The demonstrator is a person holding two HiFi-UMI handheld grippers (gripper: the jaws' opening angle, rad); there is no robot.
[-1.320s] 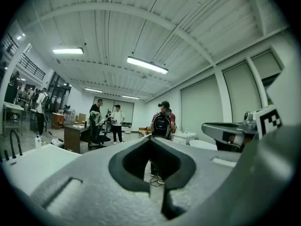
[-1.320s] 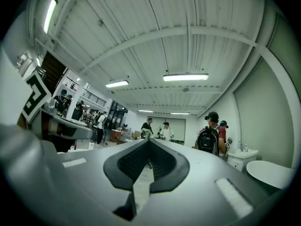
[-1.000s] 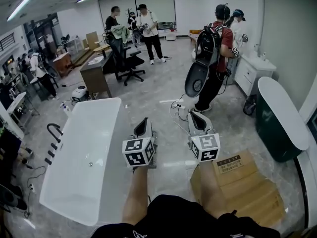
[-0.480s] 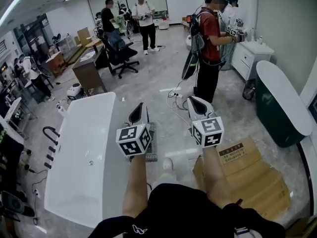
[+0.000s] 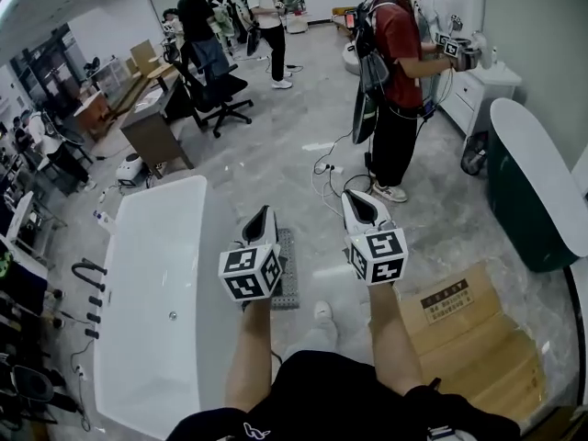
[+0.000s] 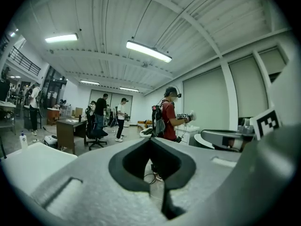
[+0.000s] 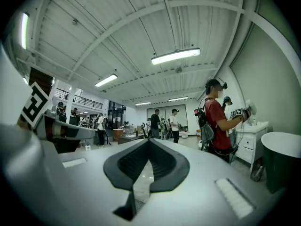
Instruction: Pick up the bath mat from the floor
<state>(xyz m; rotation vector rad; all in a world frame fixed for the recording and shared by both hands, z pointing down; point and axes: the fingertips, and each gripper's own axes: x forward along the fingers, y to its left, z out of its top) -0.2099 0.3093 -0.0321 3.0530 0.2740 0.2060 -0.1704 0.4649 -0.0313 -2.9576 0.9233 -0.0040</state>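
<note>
Left tool [image 5: 262,215]: jaws fully closed, pads together, nothing between them. The left gripper view confirmed this, with the left tool [image 6: 151,141] pointing out across the room rather than down.

Right tool [image 5: 355,200]: jaws likewise fully closed and empty. The right gripper view showed the right tool [image 7: 149,141] with its ribbed pads met at the tips, aimed level toward the far wall.

Both tools were held side by side in front of the person, near each other and not touching, marker cubes facing the head camera.

Mat [image 5: 288,278]: grey, lying flat on the floor [image 5: 276,168] just beside the long edge of the white tub [image 5: 152,283]. In the head view its near left corner was covered by the left tool's cube. Neither tool was in contact with it, and it appeared in neither gripper view.

A white shoe [image 5: 323,314] stood on the floor close to the mat's near end. A cardboard box [image 5: 459,324] lay to the right of the right arm. A dark green tub [image 5: 524,196] stood along the right wall.

A person in a red shirt [image 5: 397,49] stood beyond the tools, facing a white cabinet [image 5: 482,95], with cables [image 5: 326,177] on the floor at the feet. Further back were an office chair [image 5: 216,95], a table [image 5: 147,131] and several other people.
</note>
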